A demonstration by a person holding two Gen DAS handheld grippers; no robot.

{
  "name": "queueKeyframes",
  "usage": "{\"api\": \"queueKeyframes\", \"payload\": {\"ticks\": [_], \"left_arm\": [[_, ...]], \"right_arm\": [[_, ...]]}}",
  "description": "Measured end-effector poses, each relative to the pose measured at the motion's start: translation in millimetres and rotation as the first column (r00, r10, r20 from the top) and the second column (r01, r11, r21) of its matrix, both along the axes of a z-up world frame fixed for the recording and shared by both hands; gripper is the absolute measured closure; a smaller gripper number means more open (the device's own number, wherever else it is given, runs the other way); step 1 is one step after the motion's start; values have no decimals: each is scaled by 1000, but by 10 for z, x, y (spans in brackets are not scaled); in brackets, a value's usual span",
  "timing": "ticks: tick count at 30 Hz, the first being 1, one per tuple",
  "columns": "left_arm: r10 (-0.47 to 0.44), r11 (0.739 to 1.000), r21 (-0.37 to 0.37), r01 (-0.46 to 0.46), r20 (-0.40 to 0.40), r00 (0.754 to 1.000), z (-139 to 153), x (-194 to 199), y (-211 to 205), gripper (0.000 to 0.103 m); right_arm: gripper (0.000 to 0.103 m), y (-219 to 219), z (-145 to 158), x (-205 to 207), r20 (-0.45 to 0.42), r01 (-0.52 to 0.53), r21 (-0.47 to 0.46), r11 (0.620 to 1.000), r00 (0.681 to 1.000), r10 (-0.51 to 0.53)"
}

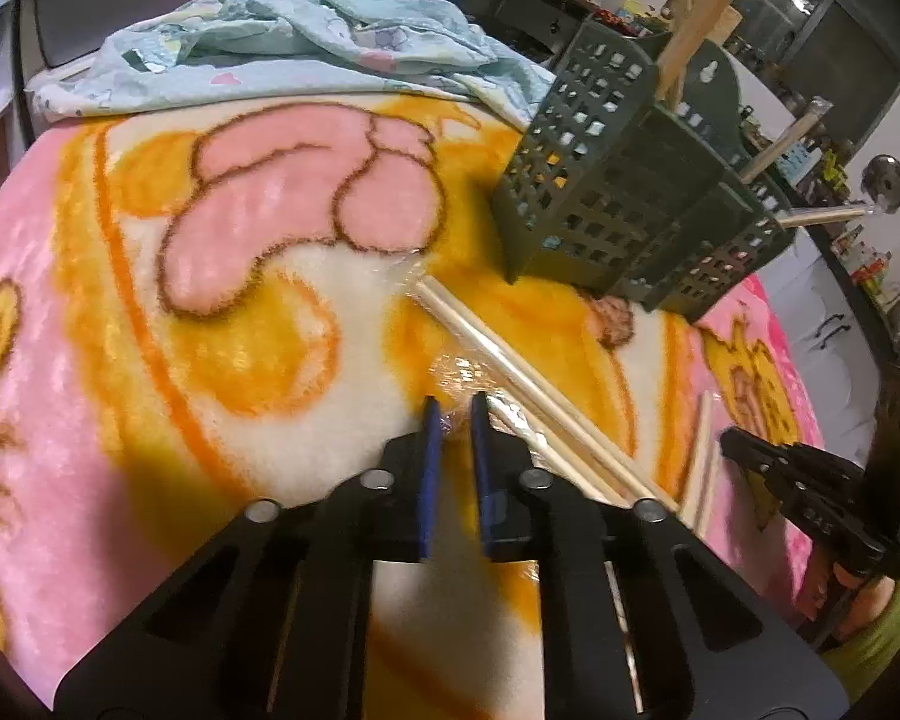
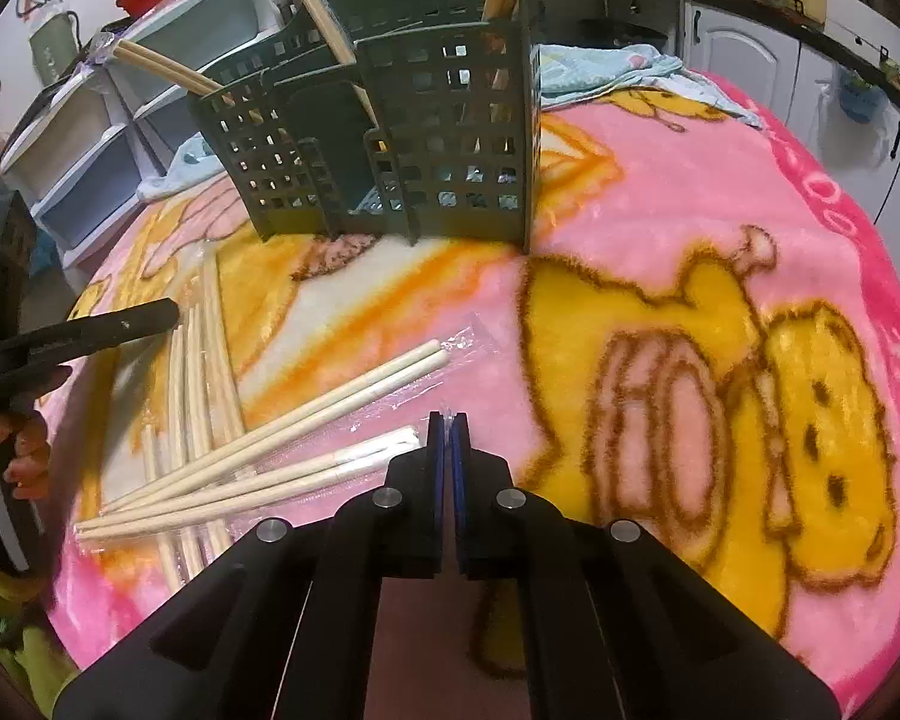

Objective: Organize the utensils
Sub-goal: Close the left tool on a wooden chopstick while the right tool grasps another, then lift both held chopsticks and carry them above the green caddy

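Several wrapped pairs of wooden chopsticks (image 2: 306, 426) lie on a pink and yellow blanket (image 2: 660, 198). A dark green perforated utensil holder (image 1: 618, 180) (image 2: 426, 138) stands behind them with chopsticks (image 2: 318, 0) upright in it. My left gripper (image 1: 455, 414) is shut on the crumpled clear wrapper (image 1: 468, 372) of one long pair (image 1: 510, 366). My right gripper (image 2: 448, 420) has its pads almost together, pinching a thin sliver of clear wrapper at the end of the nearest pair (image 2: 360, 459). The right gripper (image 1: 727, 443) also shows at the right of the left wrist view, and the left gripper (image 2: 171, 315) at the left of the right wrist view.
A light blue cloth (image 1: 306, 36) (image 2: 606, 72) is bunched behind the holder. Plastic drawers (image 2: 90, 168) stand off the left edge and white cabinets (image 2: 750, 48) at the back right. A person's hand (image 2: 24, 450) and green sleeve (image 1: 882, 630) are close by.
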State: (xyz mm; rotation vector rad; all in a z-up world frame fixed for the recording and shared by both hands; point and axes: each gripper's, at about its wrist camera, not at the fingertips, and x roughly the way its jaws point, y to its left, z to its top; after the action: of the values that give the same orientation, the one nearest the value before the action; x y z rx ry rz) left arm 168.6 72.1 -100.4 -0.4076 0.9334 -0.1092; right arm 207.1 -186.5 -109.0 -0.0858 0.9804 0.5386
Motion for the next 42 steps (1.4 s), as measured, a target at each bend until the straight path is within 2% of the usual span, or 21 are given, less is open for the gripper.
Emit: {"api": "queueKeyframes", "payload": {"ticks": [6, 8, 21, 32, 42], "left_arm": [[-6, 1000, 2, 6, 15, 1000, 48, -36, 11, 100], [8, 1000, 3, -8, 34, 999, 87, -57, 62, 103], [73, 997, 1, -74, 144, 987, 441, -164, 309, 103], [48, 999, -5, -48, 275, 960, 950, -272, 221, 103], [-19, 1000, -12, 26, 359, 933, 1299, -339, -23, 103]], "right_arm": [[101, -55, 73, -15, 20, 22, 7, 1000, 1000, -22], [101, -87, 126, -23, 33, 27, 16, 1000, 999, -28], [102, -128, 517, -88, 154, 37, 28, 999, 987, -41], [102, -166, 1133, -277, 310, 1, 84, 996, 950, -27], [102, -157, 1444, -428, 378, -39, 121, 992, 926, -10]]}}
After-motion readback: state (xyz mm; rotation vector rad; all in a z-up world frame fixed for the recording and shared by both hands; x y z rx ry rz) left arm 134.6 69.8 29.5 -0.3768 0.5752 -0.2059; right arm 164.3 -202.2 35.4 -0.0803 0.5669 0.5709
